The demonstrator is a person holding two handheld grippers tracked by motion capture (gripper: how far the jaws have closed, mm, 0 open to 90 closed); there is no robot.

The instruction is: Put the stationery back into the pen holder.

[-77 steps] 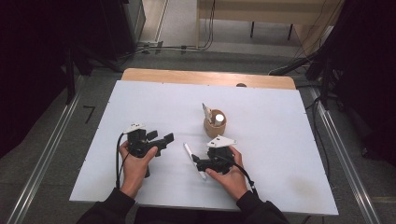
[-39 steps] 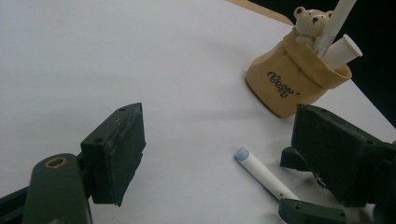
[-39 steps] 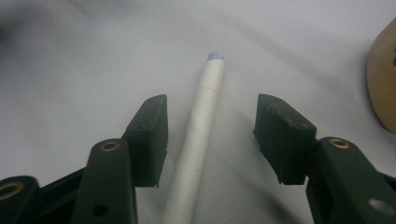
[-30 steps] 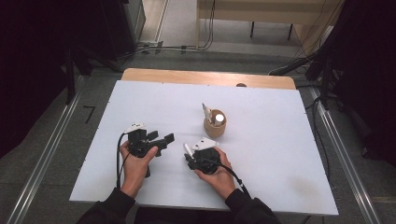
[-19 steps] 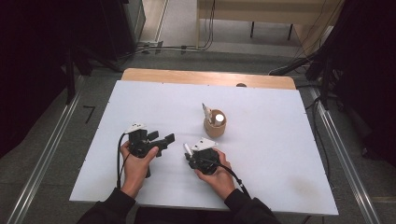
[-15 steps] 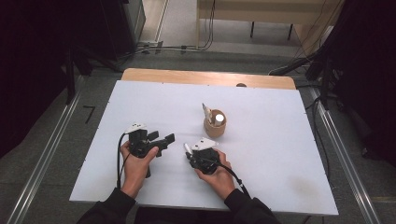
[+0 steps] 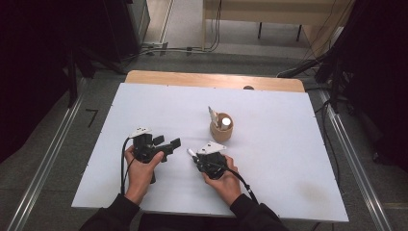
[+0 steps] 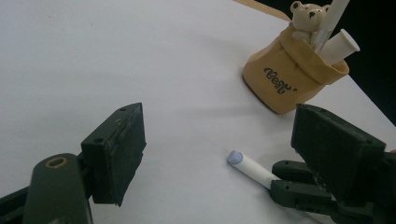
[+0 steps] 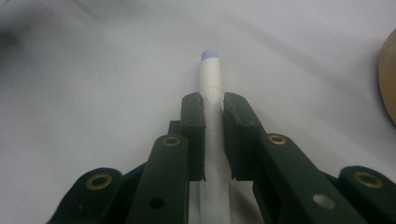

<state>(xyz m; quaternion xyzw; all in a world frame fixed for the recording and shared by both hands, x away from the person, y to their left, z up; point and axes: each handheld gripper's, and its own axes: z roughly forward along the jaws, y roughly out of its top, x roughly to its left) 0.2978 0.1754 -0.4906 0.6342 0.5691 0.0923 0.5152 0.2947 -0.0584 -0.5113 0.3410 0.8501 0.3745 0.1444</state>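
Right hand-held gripper (image 9: 213,135) jaws just closed on white marker (image 9: 211,84); open tabletop (image 7: 144,106) ahead.

In the right gripper view, the white marker (image 9: 212,93) runs off the bottom edge, its rear half hidden between the black fingers (image 9: 194,135). At the right edge, the tan pouch (image 9: 388,79) is cut to a sliver. In the left gripper view, the bear figure (image 8: 306,16) loses its top at the frame's upper edge.

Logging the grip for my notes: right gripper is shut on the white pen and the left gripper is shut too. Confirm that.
Not quite. The left gripper is open, its jaws wide apart with nothing between them, as the left gripper view shows. The right gripper is indeed shut on the white pen.
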